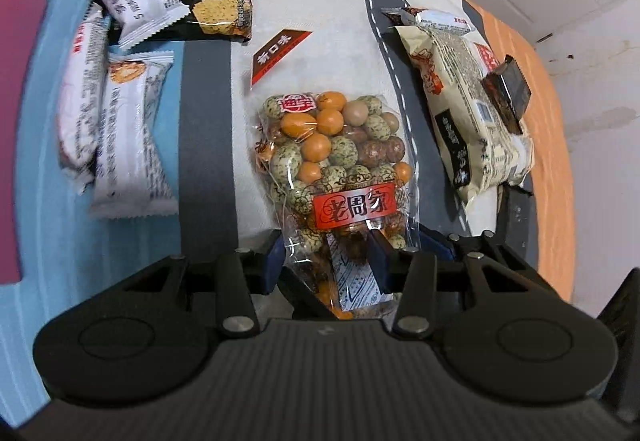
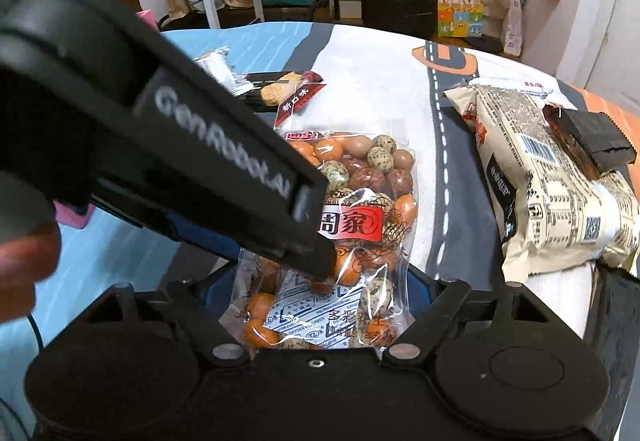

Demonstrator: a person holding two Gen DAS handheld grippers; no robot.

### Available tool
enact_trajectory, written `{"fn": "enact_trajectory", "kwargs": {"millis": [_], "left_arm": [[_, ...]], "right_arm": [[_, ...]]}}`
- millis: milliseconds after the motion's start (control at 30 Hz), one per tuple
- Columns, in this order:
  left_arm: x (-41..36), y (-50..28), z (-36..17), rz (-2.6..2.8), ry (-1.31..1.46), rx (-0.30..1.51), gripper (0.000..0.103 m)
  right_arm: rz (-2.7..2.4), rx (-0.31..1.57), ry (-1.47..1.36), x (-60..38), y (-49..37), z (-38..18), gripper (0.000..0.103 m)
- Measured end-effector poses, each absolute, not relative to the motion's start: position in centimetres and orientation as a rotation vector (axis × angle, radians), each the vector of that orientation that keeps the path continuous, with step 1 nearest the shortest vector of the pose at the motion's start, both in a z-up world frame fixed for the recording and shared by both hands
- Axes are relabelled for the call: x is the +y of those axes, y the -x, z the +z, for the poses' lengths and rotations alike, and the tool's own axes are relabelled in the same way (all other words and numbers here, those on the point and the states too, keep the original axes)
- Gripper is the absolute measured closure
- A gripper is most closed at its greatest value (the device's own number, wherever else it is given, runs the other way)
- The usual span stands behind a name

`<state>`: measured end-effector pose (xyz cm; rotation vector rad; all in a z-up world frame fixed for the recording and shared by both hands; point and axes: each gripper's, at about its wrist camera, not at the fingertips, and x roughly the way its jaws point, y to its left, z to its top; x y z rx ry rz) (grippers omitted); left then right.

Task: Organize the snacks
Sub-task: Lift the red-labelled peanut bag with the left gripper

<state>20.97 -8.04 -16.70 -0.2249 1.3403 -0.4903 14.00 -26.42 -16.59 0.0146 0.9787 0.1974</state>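
The clear bag of coated nuts (image 1: pixel 336 161) lies on the printed cloth (image 1: pixel 312 1) in the middle of the scene, and its near end is between the fingers of both tools. The left gripper (image 1: pixel 328 261) pinches the lower part of this bag: its blue pads (image 1: pixel 378 257) press on the clear film from both sides, and the film is wrinkled there. In the right wrist view the same bag (image 2: pixel 360 177) reaches down between the fingers of the right gripper (image 2: pixel 324 289), whose jaws stand wide apart on both sides of the bag and do not seem to press it. The black body of the left tool crosses this view from the upper left, and its tip is on the bag near the red label (image 2: pixel 352 225). To the left, on the blue part of the cloth, lie white biscuit packets (image 1: pixel 120 129) and a black cracker packet (image 1: pixel 212 9), partly one over another. To the right lies a big cream packet (image 1: pixel 468 109) with a small dark packet (image 1: pixel 508 93) on top of it.
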Motion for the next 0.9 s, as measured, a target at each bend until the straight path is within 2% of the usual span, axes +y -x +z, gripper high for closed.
{"fn": "enact_trajectory", "kwargs": {"millis": [200, 667, 900], "left_arm": [[-7.9, -18.8, -15.5, -0.458, 0.185, 1.313, 0.060], [-3.1, -12.4, -11.1, -0.396, 0.243, 1.191, 0.060], [1.7, -9.7, -7.2, -0.330, 0.233, 1.086, 0.060]], "right_arm": [[0.215, 0.998, -0.073, -26.6, -12.8, -16.0, 0.020], [0.349, 0.950, -0.003, -23.9, -9.4, -12.4, 0.020], [0.481, 0.832, 0.052, -20.4, -8.2, -9.6, 0.020]]}}
